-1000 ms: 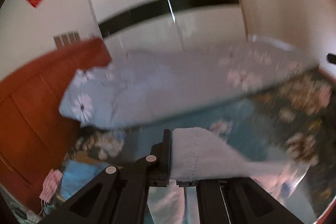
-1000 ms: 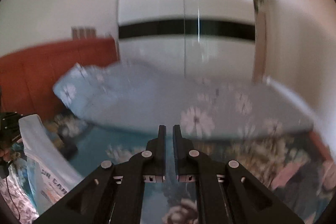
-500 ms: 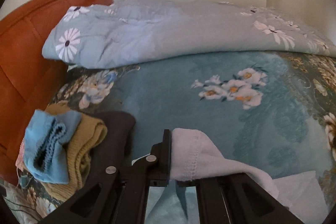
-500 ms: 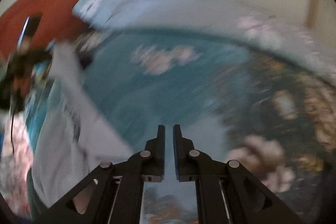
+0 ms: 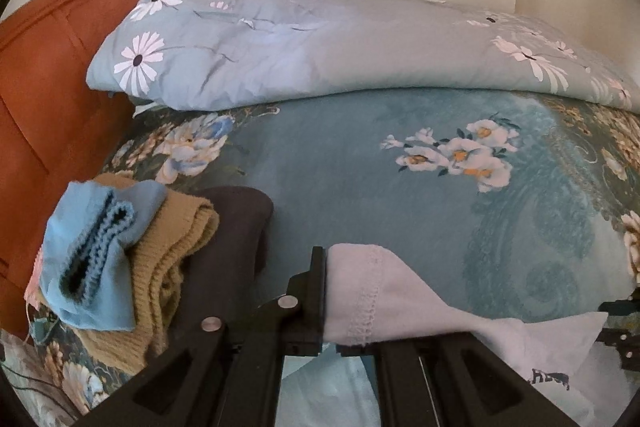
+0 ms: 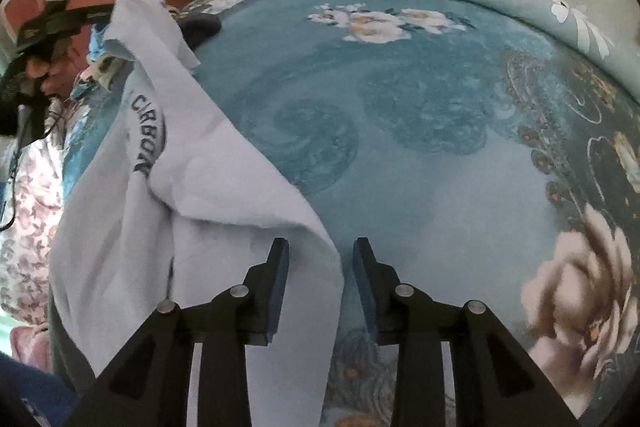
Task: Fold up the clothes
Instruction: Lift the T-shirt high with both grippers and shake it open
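Holding one hem of the shirt (image 5: 384, 291) clamped in my left gripper (image 5: 332, 291) — the cloth trails down across the bed (image 6: 400, 131) to my right gripper (image 6: 320, 267), whose fingers gape empty around the lower edge — nearest free corner.

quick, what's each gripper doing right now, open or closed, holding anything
Left gripper: closed on the white shirt's hem.
Right gripper: open, holding nothing; the shirt's edge lies between its fingers.
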A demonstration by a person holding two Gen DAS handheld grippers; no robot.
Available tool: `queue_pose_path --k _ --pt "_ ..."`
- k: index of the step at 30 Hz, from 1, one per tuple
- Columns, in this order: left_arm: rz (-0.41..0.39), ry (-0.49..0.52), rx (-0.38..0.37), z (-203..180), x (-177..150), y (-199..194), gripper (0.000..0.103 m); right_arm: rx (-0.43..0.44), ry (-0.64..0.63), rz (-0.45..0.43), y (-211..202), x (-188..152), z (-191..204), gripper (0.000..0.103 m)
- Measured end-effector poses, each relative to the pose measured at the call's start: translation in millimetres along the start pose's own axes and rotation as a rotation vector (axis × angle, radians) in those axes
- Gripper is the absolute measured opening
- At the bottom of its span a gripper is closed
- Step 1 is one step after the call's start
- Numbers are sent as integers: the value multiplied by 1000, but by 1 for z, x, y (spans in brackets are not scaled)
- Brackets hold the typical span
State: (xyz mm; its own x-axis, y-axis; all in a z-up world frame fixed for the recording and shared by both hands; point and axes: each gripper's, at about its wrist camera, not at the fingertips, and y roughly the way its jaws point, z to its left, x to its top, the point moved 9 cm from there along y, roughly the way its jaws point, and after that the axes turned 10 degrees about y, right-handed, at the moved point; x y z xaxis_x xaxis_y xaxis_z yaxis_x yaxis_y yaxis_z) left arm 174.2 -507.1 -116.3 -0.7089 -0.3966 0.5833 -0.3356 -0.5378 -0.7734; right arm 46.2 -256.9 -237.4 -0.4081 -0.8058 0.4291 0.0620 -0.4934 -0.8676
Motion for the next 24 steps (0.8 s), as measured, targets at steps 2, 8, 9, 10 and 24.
queue_pose_path --k 2,8,9,10,24 --pt "2 -3 2 0 -1 -2 4 9 9 -9 0 4 3 34" --pt "-8 -2 13 0 -2 -19 4 47 71 -18 2 12 7 6" --pt "-13 0 16 -1 -2 -23 4 57 85 -20 2 13 9 4" --pt "-17 2 19 -1 -2 -27 4 52 92 -32 -1 13 10 3" --pt "-291 81 46 -40 36 -154 4 -113 204 -556 -223 52 -45 1"
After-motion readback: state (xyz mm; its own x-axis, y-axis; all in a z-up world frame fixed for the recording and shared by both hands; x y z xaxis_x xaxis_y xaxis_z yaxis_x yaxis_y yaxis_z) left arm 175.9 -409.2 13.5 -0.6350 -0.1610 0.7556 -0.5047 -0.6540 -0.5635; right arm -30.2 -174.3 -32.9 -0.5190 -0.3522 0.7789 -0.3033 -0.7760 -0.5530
